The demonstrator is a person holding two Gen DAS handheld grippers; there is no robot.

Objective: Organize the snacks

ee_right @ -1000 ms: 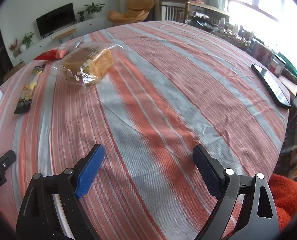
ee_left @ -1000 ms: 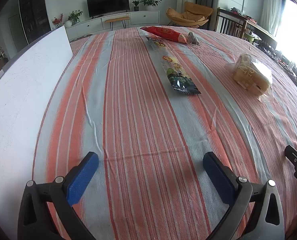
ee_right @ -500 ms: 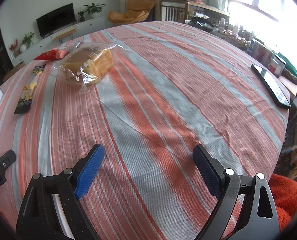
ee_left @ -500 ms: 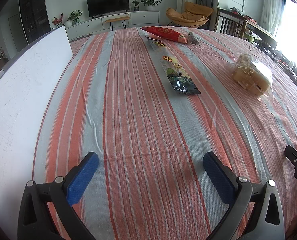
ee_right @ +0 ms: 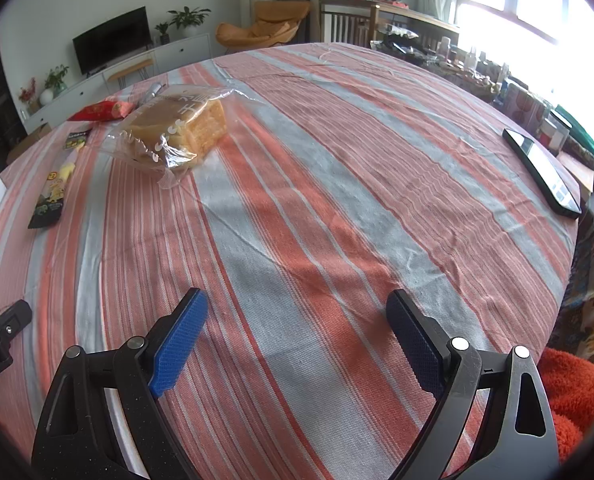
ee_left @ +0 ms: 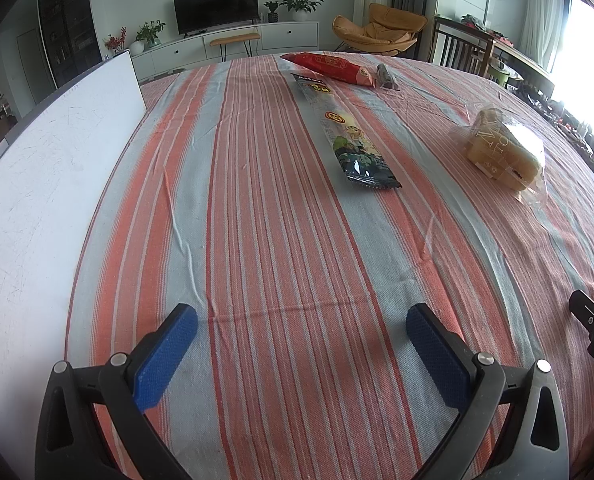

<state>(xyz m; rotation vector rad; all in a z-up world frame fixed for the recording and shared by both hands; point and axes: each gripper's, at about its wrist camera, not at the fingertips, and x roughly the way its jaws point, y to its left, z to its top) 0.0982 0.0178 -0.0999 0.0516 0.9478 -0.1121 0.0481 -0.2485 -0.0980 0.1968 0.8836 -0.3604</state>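
Observation:
On the striped tablecloth lie a bagged bread loaf, a long dark snack packet with cartoon print, a red snack packet and a small grey wrapped item at the far end. My left gripper hovers open over the near cloth with nothing between its blue pads. My right gripper is open too, empty, well short of the bread. Each gripper's tip shows at the edge of the other's view.
A white board runs along the table's left side. A black phone lies near the right table edge. Chairs, a cluttered side table and a TV cabinet stand beyond the table. An orange blanket is at lower right.

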